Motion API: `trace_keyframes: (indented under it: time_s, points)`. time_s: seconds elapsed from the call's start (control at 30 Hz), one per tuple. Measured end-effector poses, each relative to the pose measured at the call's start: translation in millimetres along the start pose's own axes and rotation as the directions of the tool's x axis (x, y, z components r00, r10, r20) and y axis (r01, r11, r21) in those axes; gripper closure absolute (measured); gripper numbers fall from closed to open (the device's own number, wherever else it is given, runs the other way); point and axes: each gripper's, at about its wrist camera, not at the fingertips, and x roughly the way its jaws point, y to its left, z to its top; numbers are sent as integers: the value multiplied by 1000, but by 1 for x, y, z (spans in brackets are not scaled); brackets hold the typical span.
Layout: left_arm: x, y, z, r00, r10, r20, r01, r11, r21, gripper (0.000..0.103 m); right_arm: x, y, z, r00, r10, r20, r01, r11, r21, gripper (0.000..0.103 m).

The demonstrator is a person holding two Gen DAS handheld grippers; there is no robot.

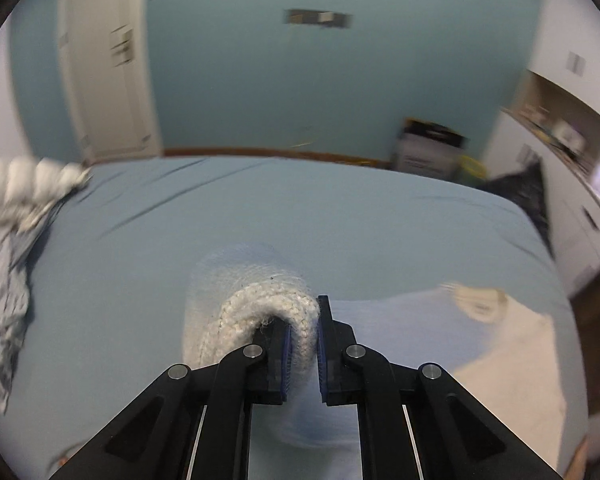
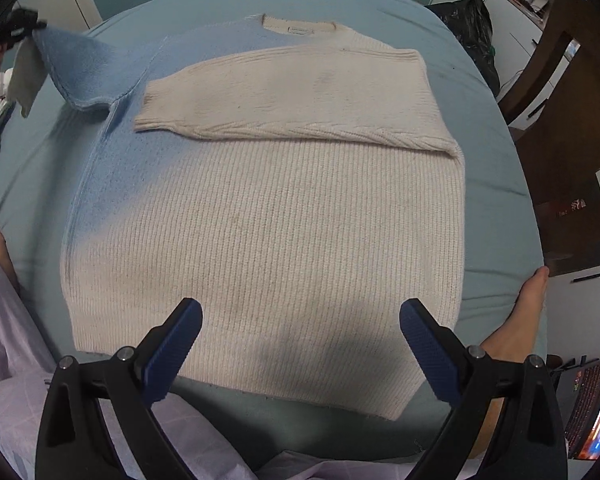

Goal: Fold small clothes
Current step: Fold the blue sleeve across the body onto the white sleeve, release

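A cream and light-blue knit sweater [image 2: 268,216] lies flat on the blue bed [image 2: 496,184], with its right sleeve [image 2: 284,96] folded across the chest. My left gripper [image 1: 303,340] is shut on the cuff [image 1: 268,308] of the blue left sleeve [image 2: 80,68] and holds it lifted above the bed; that gripper shows at the upper left of the right wrist view [image 2: 18,26]. My right gripper [image 2: 300,340] is open and empty, above the sweater's bottom hem.
Crumpled grey and white clothes [image 1: 4,280] lie at the bed's left side. A black bag [image 2: 472,20] and white cabinets [image 2: 512,20] stand beyond the far right corner. The person's legs [image 2: 4,340] and bare foot [image 2: 524,304] rest on the near edge. A laptop [image 2: 592,404] sits at lower right.
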Motion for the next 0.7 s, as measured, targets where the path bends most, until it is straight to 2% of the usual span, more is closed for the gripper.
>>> trace_keyframes:
  time_s: [0.07, 0.17, 0.2, 0.27, 0.33, 0.4, 0.53, 0.63, 0.67, 0.7]
  points:
    - [-16, -38, 5, 998, -65, 11, 64, 995, 76, 94, -4, -3, 0, 1000, 3, 5, -3, 1000, 29, 6]
    - [-38, -138, -16, 989, -151, -9, 150, 976, 161, 93, -11, -16, 0, 999, 43, 21, -45, 994, 104, 6]
    - [-44, -176, -28, 983, -183, -32, 186, 965, 184, 93, -16, -21, -1, 998, 62, 34, -66, 989, 133, 6]
    - [-52, -221, -49, 973, -212, -91, 226, 952, 205, 91, -25, -34, -3, 992, 99, 76, -112, 974, 197, 6]
    - [-57, -264, -70, 941, -258, -217, 300, 936, 186, 90, -37, -42, -7, 989, 98, 114, -123, 965, 233, 6]
    - [-64, -279, -82, 915, -301, -269, 349, 925, 152, 90, -45, -49, -11, 986, 76, 146, -111, 960, 255, 6]
    - [-100, -286, -83, 931, -277, -239, 327, 923, 202, 90, -51, -64, -17, 987, 58, 149, -98, 955, 280, 6]
    - [-127, -274, -73, 928, -302, -217, 336, 931, 141, 90, -51, -75, -20, 986, 93, 138, -131, 945, 298, 6]
    - [-134, -266, -69, 928, -308, -210, 337, 934, 118, 87, -52, -78, -20, 985, 99, 139, -138, 941, 308, 6]
    - [-143, -261, -69, 927, -315, -204, 339, 935, 99, 77, -53, -80, -20, 985, 99, 138, -138, 939, 315, 6]
